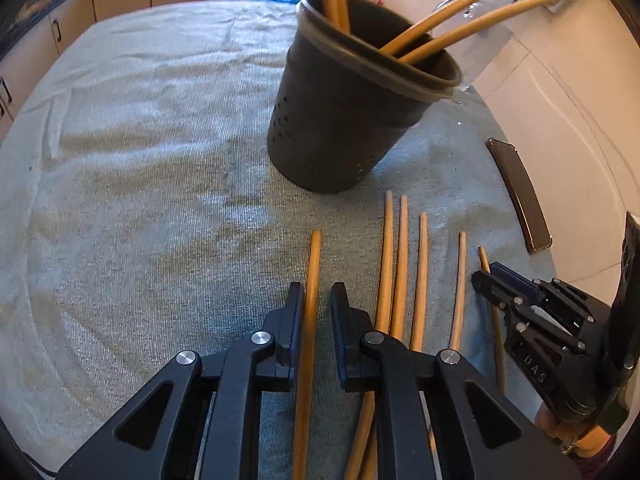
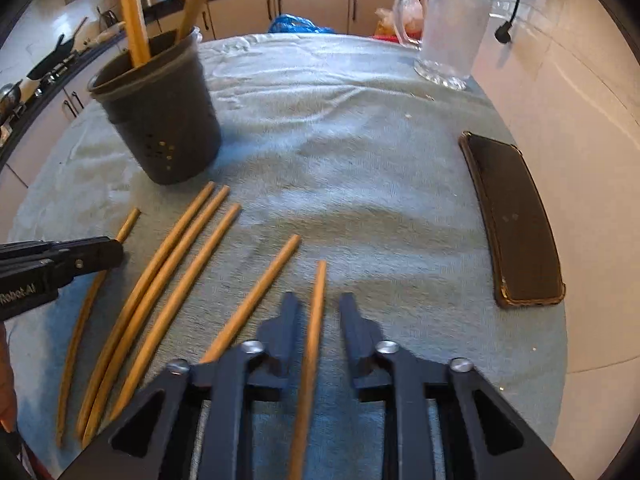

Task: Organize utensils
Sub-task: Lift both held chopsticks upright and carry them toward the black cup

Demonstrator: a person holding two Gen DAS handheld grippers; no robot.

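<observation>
A dark, round plastic utensil cup (image 1: 360, 96) with small drainage holes stands on a ribbed, pale grey-green towel (image 1: 140, 140), holding four slim wooden chopsticks. Just in front of the cup, six more lie loose in a row. The left gripper (image 1: 316, 300) has its jaws spread around the leftmost chopstick (image 1: 312, 280). The right gripper (image 2: 318, 312), jaws also spread, straddles the rightmost chopstick (image 2: 316, 320). Both sticks' near ends are hidden under the grippers. A flat black phone (image 2: 516, 216) lies right of the cup.

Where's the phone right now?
The phone lies flat on the towel at the right edge in both wrist views, right of the loose chopsticks, nearer than the glass mug.
</observation>
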